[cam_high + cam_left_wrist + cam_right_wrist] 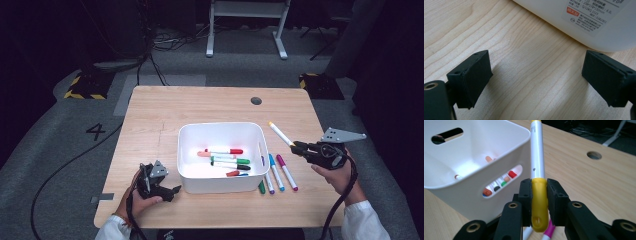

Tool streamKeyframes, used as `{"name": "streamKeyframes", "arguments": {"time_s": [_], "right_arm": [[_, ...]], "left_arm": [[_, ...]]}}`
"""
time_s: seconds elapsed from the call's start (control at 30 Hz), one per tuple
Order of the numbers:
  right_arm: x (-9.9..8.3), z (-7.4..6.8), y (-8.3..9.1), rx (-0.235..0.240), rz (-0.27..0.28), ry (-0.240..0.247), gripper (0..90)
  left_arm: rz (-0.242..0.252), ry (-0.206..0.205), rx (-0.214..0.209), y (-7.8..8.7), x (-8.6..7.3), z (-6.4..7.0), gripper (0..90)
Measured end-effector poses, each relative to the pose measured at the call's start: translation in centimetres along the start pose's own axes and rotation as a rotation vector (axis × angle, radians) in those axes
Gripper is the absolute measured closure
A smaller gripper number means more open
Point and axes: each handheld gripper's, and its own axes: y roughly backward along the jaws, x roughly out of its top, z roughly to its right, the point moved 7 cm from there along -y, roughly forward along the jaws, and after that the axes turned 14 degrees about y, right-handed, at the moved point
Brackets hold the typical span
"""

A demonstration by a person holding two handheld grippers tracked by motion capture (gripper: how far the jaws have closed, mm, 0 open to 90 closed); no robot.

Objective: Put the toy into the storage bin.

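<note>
At the left, our left tongs (174,190) rest low on the table (150,115) just beside the near left corner of the white bin (221,131), spread wide with nothing between them; in the left gripper view the bin's lower wall and a printed label (587,13) cross the top edge, and the label's small print is too fine for us to read. In the bin lie several markers, a red-capped one (227,151) and a green-capped one (231,160) among them; how many lie there in all we cannot tell, since they overlap and the near wall hides part of the floor. To the right of the bin, three or four markers wait on the table, the blue one (275,171) and the magenta one (287,172) plainest. Farthest right, our right tongs (294,145) are closed on the yellow marker (537,165) at its yellow cap, its white barrel raised clear of the table and pointing away toward the far side. We judge the step in hand to be carrying this marker to the bin; next we would swing it left over the rim, lower it and let go. The cap's tip sits below the pads, cut off behind the tongs' frame
</note>
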Motion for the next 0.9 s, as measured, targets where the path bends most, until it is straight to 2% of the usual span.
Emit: {"name": "streamKeyframes", "arguments": {"time_s": [0.03, 0.1, 0.17, 0.33, 0.53, 0.63, 0.7, 0.8, 0.9], "right_arm": [[1.0, -0.3, -0.2, 0.016, 0.004, 0.023, 75.3], [1.4, -0.5, -0.3, 0.020, 0.006, 0.034, 75.3], [3.1, -1.1, -1.0, 0.047, 0.008, 0.075, 75.3], [4.9, -1.6, -2.0, 0.071, 0.012, 0.105, 75.3], [6.3, -2.6, -3.4, 0.108, -0.015, 0.157, 75.3], [7.1, -3.5, -4.5, 0.150, -0.035, 0.201, 75.3], [7.2, -3.7, -4.7, 0.160, -0.040, 0.208, 75.3], [8.1, -5.2, -5.9, 0.209, -0.053, 0.252, 75.3], [8.4, -5.9, -6.5, 0.231, -0.057, 0.264, 75.3]], "left_arm": [[0.000, 0.000, 0.000, 0.0, 0.0, 0.0, 9.1], [0.001, 0.000, 0.000, 0.0, 0.0, 0.0, 9.1], [0.000, 0.000, 0.000, 0.0, 0.0, 0.0, 9.1], [0.000, 0.000, 0.000, 0.0, 0.0, 0.0, 9.1], [0.000, 0.000, 0.000, 0.0, 0.0, 0.0, 9.1], [0.000, 0.000, 0.000, 0.0, 0.0, 0.0, 9.1], [0.000, 0.000, 0.000, 0.0, 0.0, 0.0, 9.1], [0.000, 0.000, 0.000, 0.0, 0.0, 0.0, 9.1], [0.000, 0.000, 0.000, 0.0, 0.0, 0.0, 9.1]]}}
